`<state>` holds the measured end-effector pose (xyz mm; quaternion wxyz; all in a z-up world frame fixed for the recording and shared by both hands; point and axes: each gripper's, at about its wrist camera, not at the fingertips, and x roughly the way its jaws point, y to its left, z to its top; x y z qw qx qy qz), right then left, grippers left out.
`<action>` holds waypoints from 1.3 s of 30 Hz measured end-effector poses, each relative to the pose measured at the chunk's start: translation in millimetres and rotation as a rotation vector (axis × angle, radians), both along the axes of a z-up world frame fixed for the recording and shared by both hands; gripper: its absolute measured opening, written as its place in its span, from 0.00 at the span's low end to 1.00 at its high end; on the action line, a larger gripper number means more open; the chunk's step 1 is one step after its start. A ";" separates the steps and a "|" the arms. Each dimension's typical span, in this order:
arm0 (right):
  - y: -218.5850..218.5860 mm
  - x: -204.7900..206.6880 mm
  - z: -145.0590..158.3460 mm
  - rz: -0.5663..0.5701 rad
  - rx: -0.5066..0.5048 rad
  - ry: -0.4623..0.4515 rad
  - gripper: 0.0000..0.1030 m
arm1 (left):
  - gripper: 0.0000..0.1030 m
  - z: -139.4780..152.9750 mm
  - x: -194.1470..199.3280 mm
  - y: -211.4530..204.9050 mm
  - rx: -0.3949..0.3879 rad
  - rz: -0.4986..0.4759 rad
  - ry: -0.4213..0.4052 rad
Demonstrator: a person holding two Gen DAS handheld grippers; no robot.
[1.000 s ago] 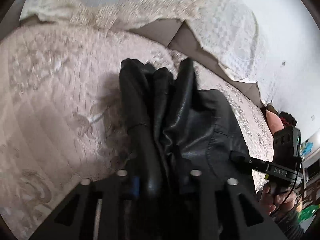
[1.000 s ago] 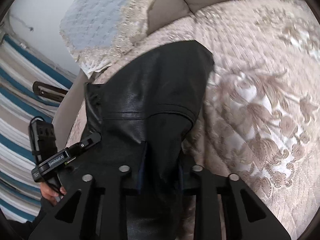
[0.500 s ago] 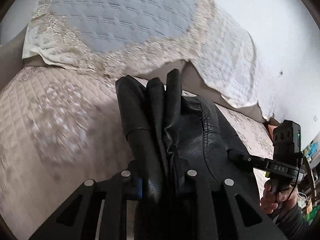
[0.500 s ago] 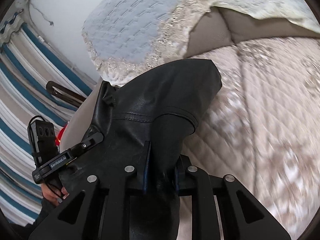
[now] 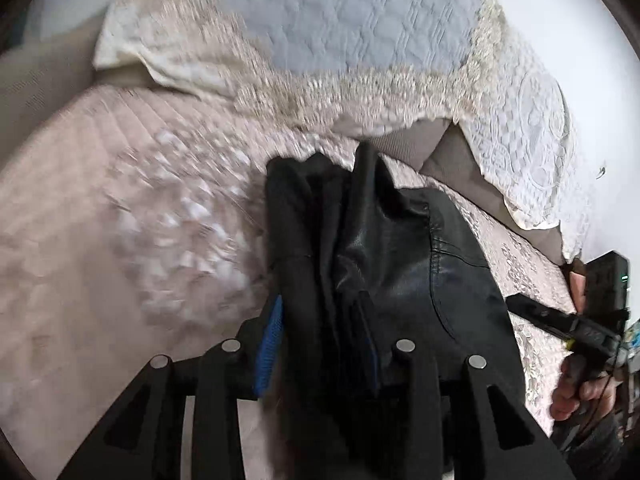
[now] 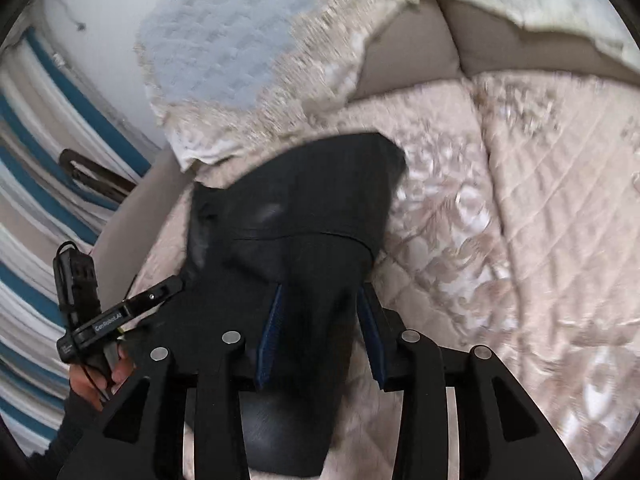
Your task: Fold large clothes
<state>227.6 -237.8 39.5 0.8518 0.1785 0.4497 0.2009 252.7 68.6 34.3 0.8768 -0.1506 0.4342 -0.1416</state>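
A black leather jacket (image 5: 384, 264) lies bunched on a quilted beige sofa cover (image 5: 120, 240). My left gripper (image 5: 320, 320) has its blue-padded jaws spread, with folds of the jacket between them. In the right wrist view the jacket (image 6: 312, 208) drapes between the jaws of my right gripper (image 6: 320, 320), which are also spread with gaps to the fabric. The right gripper also shows at the right edge of the left wrist view (image 5: 560, 320), and the left gripper shows at the left of the right wrist view (image 6: 132, 308).
A white and pale blue lace-edged cover (image 5: 340, 40) hangs over the sofa back. Grey back cushions (image 6: 408, 60) show beneath it. A blue-and-white striped cloth (image 6: 36, 200) is at the left. A white wall is behind.
Both grippers' jaws have spread apart; they were pinched on the jacket before. The jacket has come down toward the sofa seat after being lifted.
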 end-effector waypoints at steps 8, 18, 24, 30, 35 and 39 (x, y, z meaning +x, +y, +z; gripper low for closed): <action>42.6 -52.1 9.9 0.124 -0.129 -0.065 0.38 | 0.34 42.0 -54.6 -38.2 0.068 -0.079 -0.131; 57.1 -61.0 -5.5 0.123 -0.236 -0.045 0.38 | 0.36 -0.3 -47.3 -41.8 0.171 -0.020 0.004; 59.0 -86.8 19.4 0.114 -0.257 -0.108 0.38 | 0.36 30.1 -75.9 -46.1 0.234 0.024 -0.037; 63.5 -122.2 41.0 0.103 -0.277 -0.162 0.48 | 0.44 45.2 -105.4 -49.7 0.255 0.054 -0.049; 63.4 -139.8 46.9 0.073 -0.269 -0.172 0.53 | 0.52 49.0 -125.8 -53.1 0.275 0.060 -0.055; 67.3 -143.0 36.5 0.074 -0.294 -0.152 0.54 | 0.54 45.5 -132.8 -56.5 0.292 0.061 -0.053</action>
